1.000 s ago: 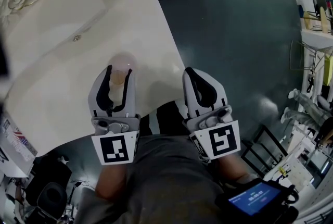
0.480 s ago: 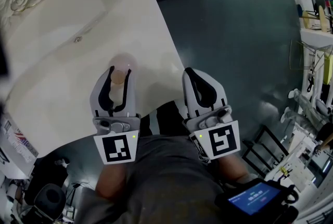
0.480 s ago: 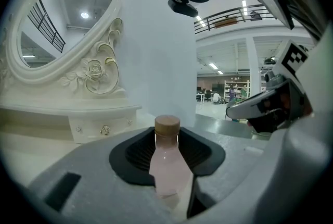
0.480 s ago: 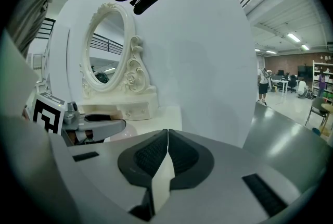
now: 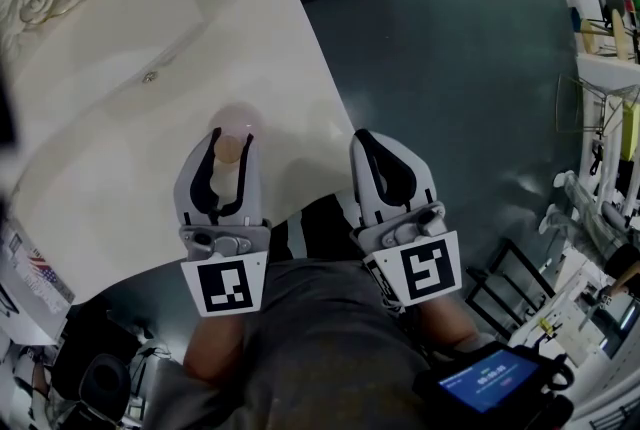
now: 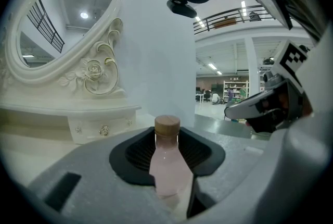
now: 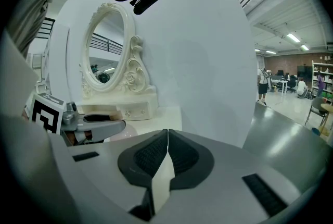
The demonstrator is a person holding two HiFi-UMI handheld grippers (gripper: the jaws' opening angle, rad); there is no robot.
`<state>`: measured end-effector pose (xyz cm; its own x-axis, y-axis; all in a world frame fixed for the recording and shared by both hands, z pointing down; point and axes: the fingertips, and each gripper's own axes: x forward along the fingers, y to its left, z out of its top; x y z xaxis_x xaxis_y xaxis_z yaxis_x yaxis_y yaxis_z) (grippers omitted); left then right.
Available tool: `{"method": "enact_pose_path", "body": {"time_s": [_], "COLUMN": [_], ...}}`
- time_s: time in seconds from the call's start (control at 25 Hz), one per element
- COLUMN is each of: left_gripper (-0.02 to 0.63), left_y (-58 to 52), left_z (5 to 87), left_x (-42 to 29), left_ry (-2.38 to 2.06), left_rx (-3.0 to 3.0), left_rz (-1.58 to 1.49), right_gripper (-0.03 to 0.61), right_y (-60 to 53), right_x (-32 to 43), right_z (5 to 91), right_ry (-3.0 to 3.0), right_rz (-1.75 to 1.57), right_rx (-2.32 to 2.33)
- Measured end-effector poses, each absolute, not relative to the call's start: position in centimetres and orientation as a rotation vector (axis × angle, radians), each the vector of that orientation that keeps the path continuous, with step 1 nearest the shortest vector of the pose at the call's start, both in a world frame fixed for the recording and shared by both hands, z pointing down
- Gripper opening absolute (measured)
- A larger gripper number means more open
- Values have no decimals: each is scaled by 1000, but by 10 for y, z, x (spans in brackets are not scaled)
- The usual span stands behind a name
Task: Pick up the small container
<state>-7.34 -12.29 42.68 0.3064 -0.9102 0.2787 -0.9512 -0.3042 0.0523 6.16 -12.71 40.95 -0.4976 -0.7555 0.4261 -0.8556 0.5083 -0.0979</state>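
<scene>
So the left gripper (image 5: 228,138) is out over the front part of the cream dressing table (image 5: 110,178) and its jaws have just been closing in. They're clamped on the small container (image 6: 167,163), a little pale pink bottle with a tan cap (image 6: 167,125). It stands upright between the two dark ribbed pads, with the neck and cap sticking up past them.

The annoying bit is that the bottom of the bottle drops out of sight behind the gripper's own grey body in the left gripper view. From the head view the jaws cover nearly all of it, so only the cap and a blurry pinkish smudge show. I honestly can't tell if it's sitting on the tabletop or already off it.

The right gripper (image 5: 366,138) is clenched tight on nothing, pads pressed flat together. It hangs just past the table's near edge, above the dark floor (image 5: 470,68), right beside the left one but not touching it.

The oval mirror (image 6: 62,25) with the carved roses sits at the back of the table and is cut off at the frame edge in both gripper views. There's a small drawer knob (image 6: 104,130) below it. Shelves off to the right are too small and cluttered to read.
</scene>
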Motion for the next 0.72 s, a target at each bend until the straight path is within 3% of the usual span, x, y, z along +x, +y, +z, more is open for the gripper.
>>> {"method": "enact_pose_path", "body": {"time_s": [0.72], "left_gripper": [146], "left_y": [-122], "left_z": [427], "left_x": [-72], "left_ry": [-1698], "left_rx": [2386], "left_rz": [297], "right_gripper": [14], "right_y": [-129], "right_x": [62], "right_z": [407], "right_ry": [-2427], "right_rz": [418], "right_rx": [1346]}}
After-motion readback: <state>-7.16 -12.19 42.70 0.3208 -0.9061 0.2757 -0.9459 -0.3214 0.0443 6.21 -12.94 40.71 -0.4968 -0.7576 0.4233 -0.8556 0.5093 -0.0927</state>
